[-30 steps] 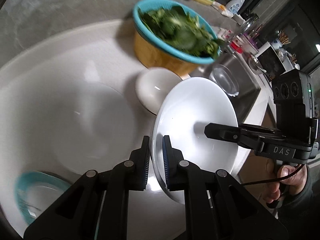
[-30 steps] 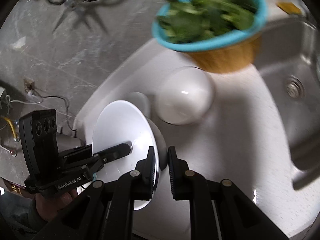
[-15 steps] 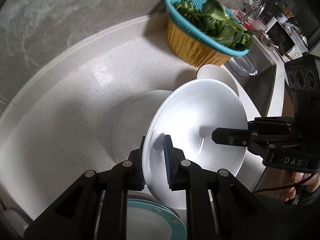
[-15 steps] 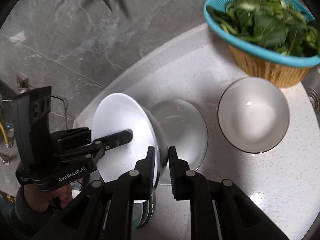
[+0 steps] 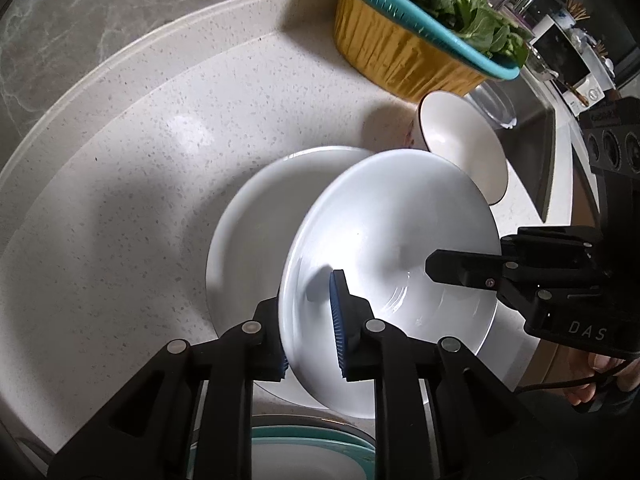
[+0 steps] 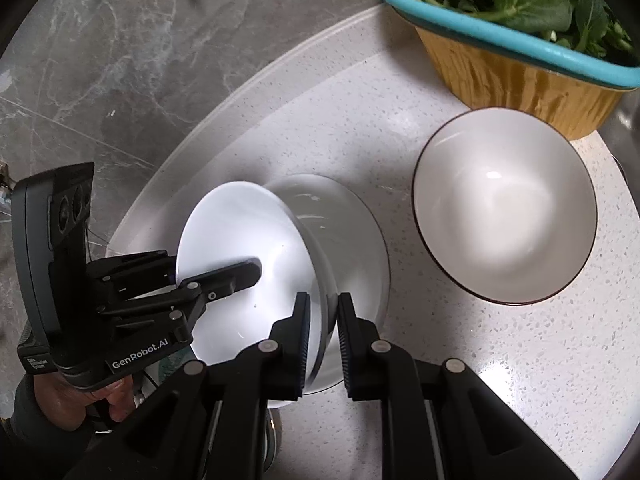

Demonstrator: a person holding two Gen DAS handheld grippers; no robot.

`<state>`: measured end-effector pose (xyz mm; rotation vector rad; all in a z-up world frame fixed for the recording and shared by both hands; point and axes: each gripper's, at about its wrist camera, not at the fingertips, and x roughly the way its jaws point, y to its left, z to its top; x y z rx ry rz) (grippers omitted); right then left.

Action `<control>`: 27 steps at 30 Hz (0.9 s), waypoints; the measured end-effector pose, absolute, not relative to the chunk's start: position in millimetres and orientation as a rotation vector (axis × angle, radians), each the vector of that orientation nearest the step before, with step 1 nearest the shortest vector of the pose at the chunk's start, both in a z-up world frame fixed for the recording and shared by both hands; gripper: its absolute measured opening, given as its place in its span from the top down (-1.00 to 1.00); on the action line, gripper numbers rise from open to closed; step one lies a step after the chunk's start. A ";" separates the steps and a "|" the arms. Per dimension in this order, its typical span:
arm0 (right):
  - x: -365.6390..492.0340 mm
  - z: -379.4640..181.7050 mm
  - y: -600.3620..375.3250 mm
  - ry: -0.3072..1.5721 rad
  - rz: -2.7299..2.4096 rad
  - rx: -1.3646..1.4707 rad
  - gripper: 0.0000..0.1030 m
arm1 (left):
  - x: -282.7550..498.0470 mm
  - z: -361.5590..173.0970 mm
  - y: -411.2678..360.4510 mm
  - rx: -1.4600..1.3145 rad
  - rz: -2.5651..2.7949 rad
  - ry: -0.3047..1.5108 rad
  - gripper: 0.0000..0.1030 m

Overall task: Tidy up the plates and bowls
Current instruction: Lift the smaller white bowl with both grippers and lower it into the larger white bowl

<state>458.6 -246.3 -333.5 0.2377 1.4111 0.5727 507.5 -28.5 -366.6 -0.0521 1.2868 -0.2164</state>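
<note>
The counter is a pale speckled slab running to a sink at the right, and on it, from big to small, stand a basket of greens, a flat plate, a dark-rimmed bowl just beside that plate, and a teal-rimmed plate at the near edge. The thing in hand is a white dish (deep, more bowl than plate), held tilted over the flat plate and partly covering it; whether its low edge already touches the plate cannot be told. Both grippers carry it from opposite sides of the rim: the left gripper has its fingers on either side of the near rim, and its jaws have just been opening a little, with the rim between them; the right gripper pinches the far rim, fingers nearly together with only the dish wall between. The step looks like nesting the dish onto the flat plate. To do it well, level the dish first so the foot lands flat and centred, lower both hands at the same pace, and keep the right pinch firm until the base is seated, since the left grip appears to be loosening. Glazed rims are slick, so let go only once the weight rests on the plate, then draw each gripper straight out.
</note>
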 end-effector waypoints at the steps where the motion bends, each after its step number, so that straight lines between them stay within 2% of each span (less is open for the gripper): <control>1: 457.6 -335.0 -246.6 1.415 0.571 0.233 0.69 | 507.1 -368.8 -29.5 -0.049 -0.214 1.291 0.69; 14: 457.3 -346.4 -231.4 1.424 0.559 0.147 0.69 | 510.8 -400.3 -30.1 -0.037 -0.163 1.321 0.58; 27: 456.3 -344.3 -226.8 1.403 0.545 0.116 0.65 | 513.7 -399.7 -29.5 -0.031 -0.155 1.310 0.57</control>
